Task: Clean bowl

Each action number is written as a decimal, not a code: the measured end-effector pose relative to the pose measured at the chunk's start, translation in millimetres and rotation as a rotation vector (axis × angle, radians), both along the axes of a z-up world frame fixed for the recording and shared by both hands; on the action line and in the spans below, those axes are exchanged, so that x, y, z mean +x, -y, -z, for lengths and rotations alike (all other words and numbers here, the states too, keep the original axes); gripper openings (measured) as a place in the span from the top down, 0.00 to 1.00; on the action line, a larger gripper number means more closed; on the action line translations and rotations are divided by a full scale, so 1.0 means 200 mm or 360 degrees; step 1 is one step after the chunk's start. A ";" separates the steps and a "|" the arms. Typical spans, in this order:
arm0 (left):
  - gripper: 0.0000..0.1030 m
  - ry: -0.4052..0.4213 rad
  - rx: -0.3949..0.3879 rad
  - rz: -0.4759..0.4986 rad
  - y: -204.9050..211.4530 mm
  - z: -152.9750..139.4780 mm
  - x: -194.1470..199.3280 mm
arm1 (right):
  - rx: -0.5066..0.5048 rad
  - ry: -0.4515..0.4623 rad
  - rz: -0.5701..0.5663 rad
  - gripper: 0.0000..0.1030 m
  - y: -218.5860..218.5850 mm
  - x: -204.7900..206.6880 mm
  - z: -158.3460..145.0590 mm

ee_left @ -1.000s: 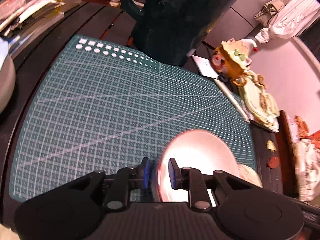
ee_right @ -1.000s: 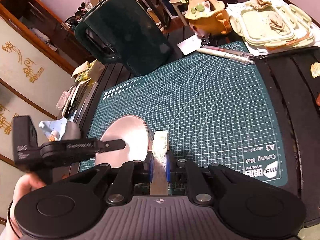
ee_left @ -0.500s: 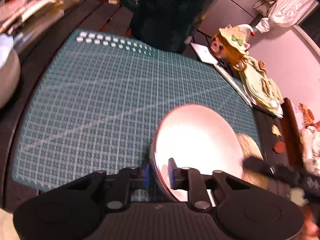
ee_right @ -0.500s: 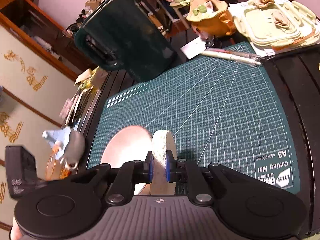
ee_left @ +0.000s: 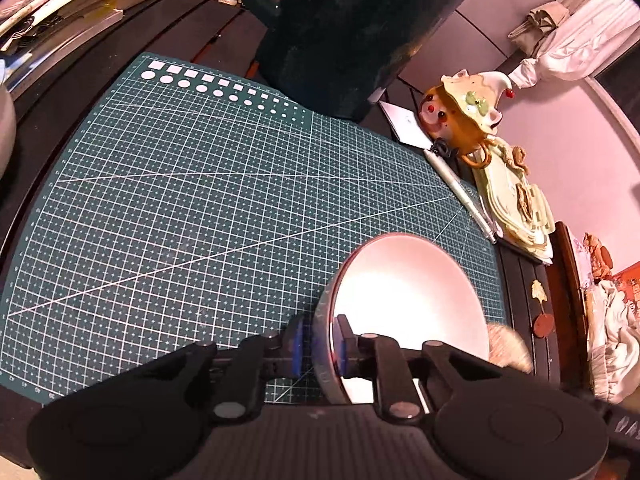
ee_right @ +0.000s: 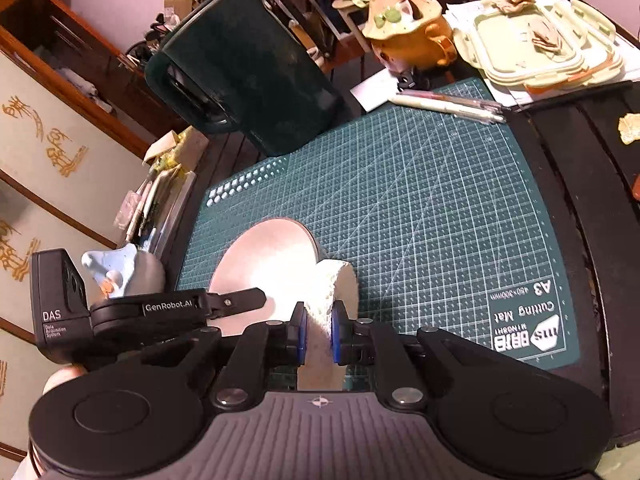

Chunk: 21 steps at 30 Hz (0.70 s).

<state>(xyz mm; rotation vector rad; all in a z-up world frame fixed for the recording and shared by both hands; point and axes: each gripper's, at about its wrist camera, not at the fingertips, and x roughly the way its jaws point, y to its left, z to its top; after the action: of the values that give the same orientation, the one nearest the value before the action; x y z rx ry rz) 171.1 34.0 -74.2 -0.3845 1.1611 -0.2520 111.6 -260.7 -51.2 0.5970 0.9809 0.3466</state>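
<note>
While both grippers stay clamped, bowl (ee_left: 404,300) meets sponge (ee_right: 330,292).
Left gripper (ee_left: 319,342) pinches the tilted bowl's rim; right gripper (ee_right: 319,334) squeezes the sponge.

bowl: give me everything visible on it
The bowl is round and shallow, with a pale glossy inside that glares under the light, a grey outer wall and a thin reddish rim. It looks empty. It is tipped up over the green cutting mat, and the left gripper is shut on its near rim, one pad inside, one outside. The sponge held by the right gripper sits at its right edge.
</note>
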 end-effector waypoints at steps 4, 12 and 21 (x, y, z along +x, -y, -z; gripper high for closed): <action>0.79 -0.0012 0.0040 0.0033 0.02 0.02 0.00 | 0.0066 0.0033 0.0009 0.89 0.02 0.00 -0.03; 0.79 0.0009 0.0045 0.0050 0.01 0.02 -0.02 | 0.0077 -0.0032 0.0018 0.89 0.03 0.00 0.00; 0.80 0.0020 -0.0007 0.0041 -0.02 0.03 -0.03 | 0.0086 -0.0078 0.0020 0.89 0.03 0.00 0.03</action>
<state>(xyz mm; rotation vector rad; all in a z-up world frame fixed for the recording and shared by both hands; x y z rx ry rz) 165.9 37.3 -80.0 -0.3716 1.1537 -0.2792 111.5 -265.9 -56.2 0.6631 1.0169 0.3494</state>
